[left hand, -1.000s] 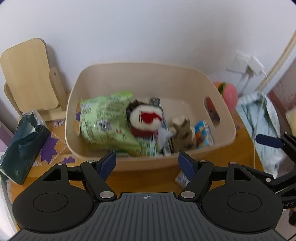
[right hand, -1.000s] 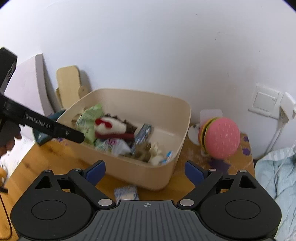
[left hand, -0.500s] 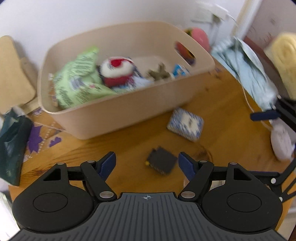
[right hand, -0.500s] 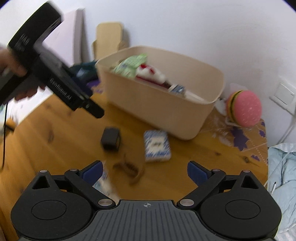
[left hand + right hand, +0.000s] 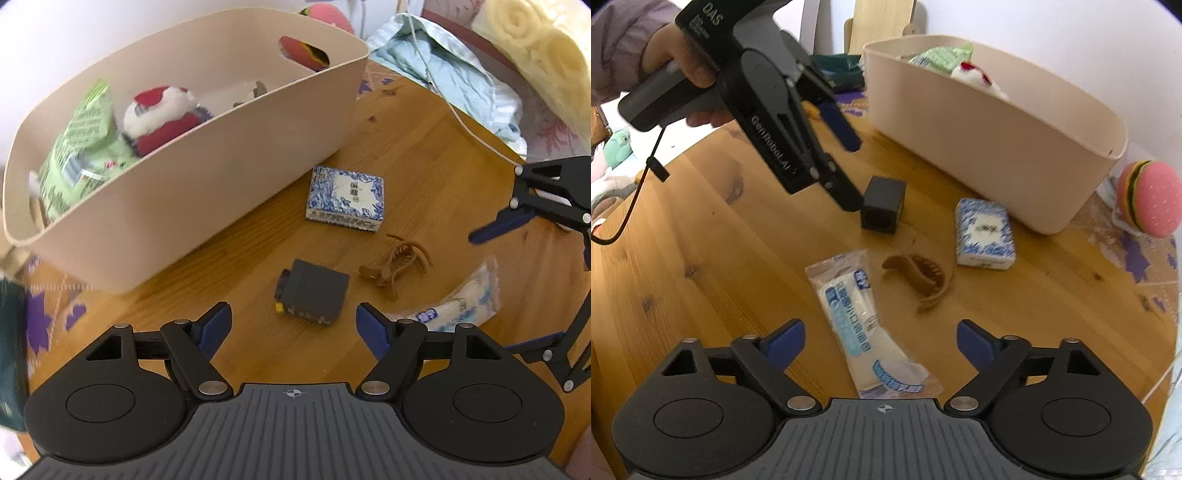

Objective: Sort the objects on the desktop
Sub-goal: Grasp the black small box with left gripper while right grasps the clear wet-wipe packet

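Both grippers are hovering wide open over the loose items on the wooden table.

The left gripper is gaping just above the dark cube, holding nothing; the right gripper is spreading empty over the clear wrapped packet. A brown hair claw and a blue-patterned box are lying between the packet and the beige bin, which is holding a green snack bag and a plush toy.
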Motion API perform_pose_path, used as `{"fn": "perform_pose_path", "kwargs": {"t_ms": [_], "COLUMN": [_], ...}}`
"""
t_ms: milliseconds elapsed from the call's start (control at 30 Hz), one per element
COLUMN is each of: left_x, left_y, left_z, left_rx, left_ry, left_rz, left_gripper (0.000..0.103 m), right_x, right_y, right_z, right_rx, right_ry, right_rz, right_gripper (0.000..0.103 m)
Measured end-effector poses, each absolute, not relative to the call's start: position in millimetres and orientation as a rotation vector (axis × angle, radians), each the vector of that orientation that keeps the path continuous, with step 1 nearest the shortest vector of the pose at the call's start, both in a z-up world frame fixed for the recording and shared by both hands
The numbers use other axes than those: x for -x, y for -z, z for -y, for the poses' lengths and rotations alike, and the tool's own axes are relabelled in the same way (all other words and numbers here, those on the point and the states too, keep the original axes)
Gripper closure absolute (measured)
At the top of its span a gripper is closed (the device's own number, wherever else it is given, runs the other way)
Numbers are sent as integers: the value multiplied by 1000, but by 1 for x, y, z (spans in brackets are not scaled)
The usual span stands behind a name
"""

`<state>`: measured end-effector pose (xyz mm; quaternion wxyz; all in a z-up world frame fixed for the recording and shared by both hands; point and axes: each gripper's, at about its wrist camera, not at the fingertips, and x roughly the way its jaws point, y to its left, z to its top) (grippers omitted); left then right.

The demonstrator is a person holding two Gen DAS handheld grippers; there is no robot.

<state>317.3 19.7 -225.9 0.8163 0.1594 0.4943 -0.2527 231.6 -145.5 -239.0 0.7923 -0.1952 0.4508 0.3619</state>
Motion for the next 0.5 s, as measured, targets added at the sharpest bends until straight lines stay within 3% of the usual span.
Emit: {"fn": "perform_pose_path", "kwargs": {"t_ms": [500], "left_x": [-336], "left_y": [260], "left_z": [-8], "left_rx": [-358], "left_ry": [661], "left_rz": [-1073], "left_gripper": [27], "right_x": [-230], "right_y": [261], "right_z": [135], "right_rx": [453], "right_ry": [-801], "right_rz": [-1015], "right_gripper": [38]}}
